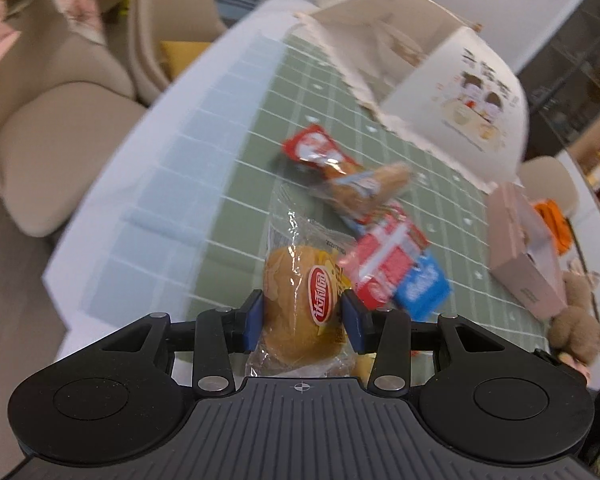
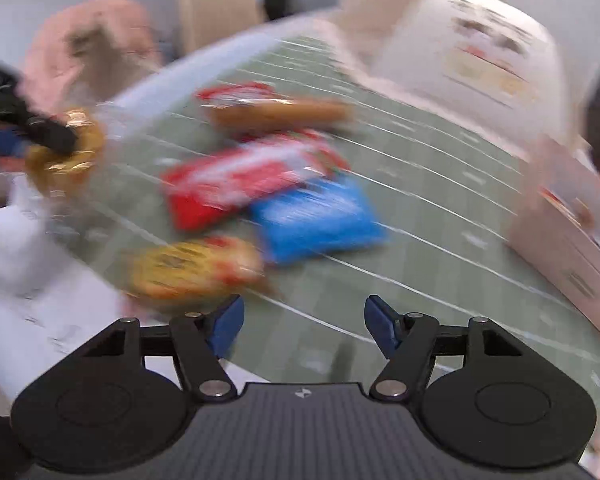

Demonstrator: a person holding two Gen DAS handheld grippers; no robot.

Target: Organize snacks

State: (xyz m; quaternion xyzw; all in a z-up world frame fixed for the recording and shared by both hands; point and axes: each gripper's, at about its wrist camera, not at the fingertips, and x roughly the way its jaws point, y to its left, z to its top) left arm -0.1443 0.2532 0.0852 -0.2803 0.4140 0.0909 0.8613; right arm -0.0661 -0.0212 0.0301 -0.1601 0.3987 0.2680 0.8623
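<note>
Left wrist view: left gripper (image 1: 302,316) pinching wrapped bun (image 1: 300,300) across its middle, above green mat (image 1: 260,152); soft, light, crinkly slippery film, easily squashed. Red packet (image 1: 384,264), blue packet (image 1: 424,288), white carton (image 1: 460,92) beyond.

Right wrist view, blurred: right gripper (image 2: 304,326) spread, holding nothing, over mat; yellow packet (image 2: 192,268) just ahead-left. Best taken mid-body, gently.
</note>
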